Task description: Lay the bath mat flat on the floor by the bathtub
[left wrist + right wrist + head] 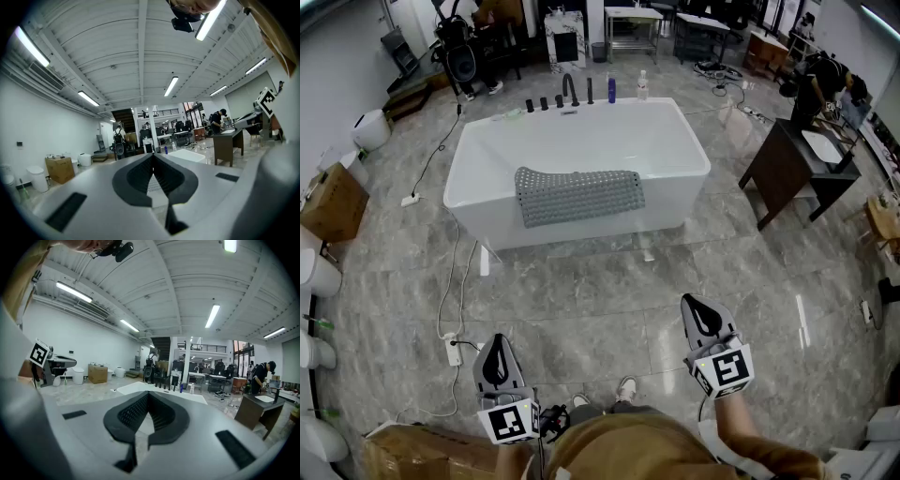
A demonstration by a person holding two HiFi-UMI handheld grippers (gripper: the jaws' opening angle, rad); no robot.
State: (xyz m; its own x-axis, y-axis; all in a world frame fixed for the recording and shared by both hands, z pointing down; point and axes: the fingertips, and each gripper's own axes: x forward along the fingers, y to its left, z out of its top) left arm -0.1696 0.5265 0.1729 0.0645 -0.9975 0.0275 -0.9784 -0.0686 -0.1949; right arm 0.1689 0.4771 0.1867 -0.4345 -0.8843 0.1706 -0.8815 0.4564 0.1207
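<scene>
Nothing of the task is done yet: the grey bath mat (578,195) hangs draped over the near rim of the bathtub (670,211), off the floor (581,309). My left gripper (497,352) and right gripper (698,314) are closed and empty, well short of it. Fetching and spreading remain.

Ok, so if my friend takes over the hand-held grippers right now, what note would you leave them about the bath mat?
Grippers: the left hand-held gripper is shut and empty, held low in front of the person. The right hand-held gripper is shut and empty too. Both are well short of the tub.
Things: the grey bath mat is draped over the near rim of the white bathtub.
Done: nothing yet; neither gripper touches the mat.
Left: walk up, take the mat off the rim and spread it flat on the floor beside the tub.
</scene>
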